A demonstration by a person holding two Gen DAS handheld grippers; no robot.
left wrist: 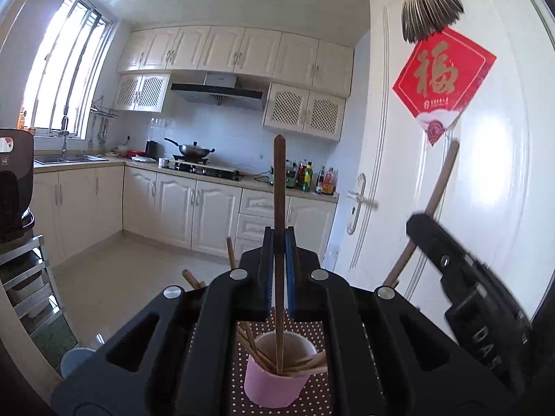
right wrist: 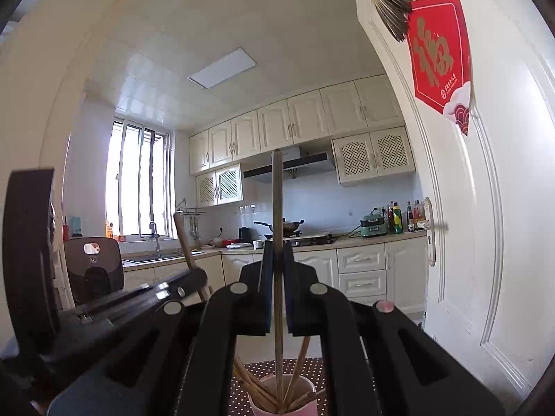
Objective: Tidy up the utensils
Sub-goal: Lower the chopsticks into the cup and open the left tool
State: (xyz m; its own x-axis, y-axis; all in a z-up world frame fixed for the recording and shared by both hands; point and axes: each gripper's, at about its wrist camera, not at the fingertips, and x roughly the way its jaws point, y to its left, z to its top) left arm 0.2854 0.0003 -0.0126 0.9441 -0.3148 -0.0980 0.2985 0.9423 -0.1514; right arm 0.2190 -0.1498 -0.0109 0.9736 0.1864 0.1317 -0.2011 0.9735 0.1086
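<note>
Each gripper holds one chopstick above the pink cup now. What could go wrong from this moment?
1. The left gripper pinches its chopstick upright, with the lower end already inside the pink cup. That end could catch on the chopsticks leaning there.
2. The right gripper holds its chopstick over the same cup, and the grippers are close together, so they may collide.
3. The cup looks light; a sideways push might tip it onto the dotted cloth.

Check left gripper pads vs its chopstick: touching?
Touching. In the left wrist view the left gripper is shut on the chopstick, both pads against its shaft with no gap, its lower end inside the pink cup.
</note>
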